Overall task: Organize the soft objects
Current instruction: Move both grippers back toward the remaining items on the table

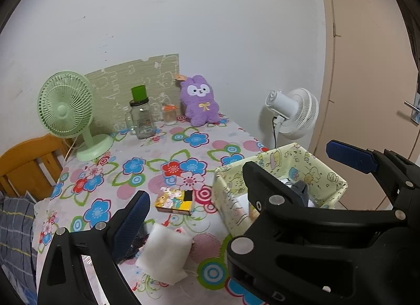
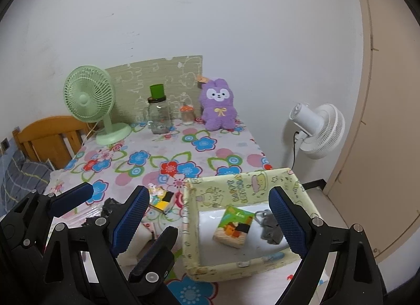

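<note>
- The big flowery table (image 1: 162,147) holds a yellow box (image 2: 244,194) on its right side.
- The left claw (image 1: 236,194) is wide open and holds nothing.
- The right claw (image 2: 210,215) is wide open too, over the box.
- The white soft pad (image 1: 164,255) lies on the table, just below the left claw's left finger, so the left claw is nearer.
</note>
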`<state>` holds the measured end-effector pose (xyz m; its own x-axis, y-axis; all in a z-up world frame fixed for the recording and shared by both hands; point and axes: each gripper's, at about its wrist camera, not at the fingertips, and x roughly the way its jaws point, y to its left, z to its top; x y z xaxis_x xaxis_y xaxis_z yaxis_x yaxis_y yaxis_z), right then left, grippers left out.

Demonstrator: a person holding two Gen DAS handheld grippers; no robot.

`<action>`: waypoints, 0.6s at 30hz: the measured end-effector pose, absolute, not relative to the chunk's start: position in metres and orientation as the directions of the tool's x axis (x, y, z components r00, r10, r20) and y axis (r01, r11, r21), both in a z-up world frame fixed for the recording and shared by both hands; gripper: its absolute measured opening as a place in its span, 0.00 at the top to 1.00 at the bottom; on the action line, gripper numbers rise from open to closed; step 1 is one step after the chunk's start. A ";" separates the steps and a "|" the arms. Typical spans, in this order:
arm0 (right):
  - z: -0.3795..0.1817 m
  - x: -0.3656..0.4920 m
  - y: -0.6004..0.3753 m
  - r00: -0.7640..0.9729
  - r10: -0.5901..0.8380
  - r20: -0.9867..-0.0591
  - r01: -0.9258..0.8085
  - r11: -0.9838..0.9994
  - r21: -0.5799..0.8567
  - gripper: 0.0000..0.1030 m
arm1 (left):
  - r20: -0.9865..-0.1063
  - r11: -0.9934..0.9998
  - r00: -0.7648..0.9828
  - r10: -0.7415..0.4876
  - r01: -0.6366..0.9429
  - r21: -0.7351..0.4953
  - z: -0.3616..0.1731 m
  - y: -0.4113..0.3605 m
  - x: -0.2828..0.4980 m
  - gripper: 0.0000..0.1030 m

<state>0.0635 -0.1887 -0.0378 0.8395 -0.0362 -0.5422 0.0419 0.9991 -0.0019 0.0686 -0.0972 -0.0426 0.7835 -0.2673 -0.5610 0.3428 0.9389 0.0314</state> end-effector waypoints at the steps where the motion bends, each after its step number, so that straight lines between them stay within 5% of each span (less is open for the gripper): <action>1: -0.038 0.063 -0.185 0.838 -0.032 -0.544 0.036 0.999 -0.004 0.09 | -0.561 0.940 0.784 -0.264 0.339 0.032 -0.043 -0.095 0.068 0.05; 18: -0.054 0.064 -0.135 0.840 0.001 -0.543 -0.017 1.000 -0.025 0.09 | -0.581 0.974 0.796 -0.167 0.226 0.030 -0.061 -0.043 0.070 0.05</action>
<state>0.0644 -0.1348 -0.0538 0.8399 0.0009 -0.5427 -0.0173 0.9995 -0.0251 0.0702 -0.0431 -0.0608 0.7964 -0.1670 -0.5813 0.2258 0.9737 0.0296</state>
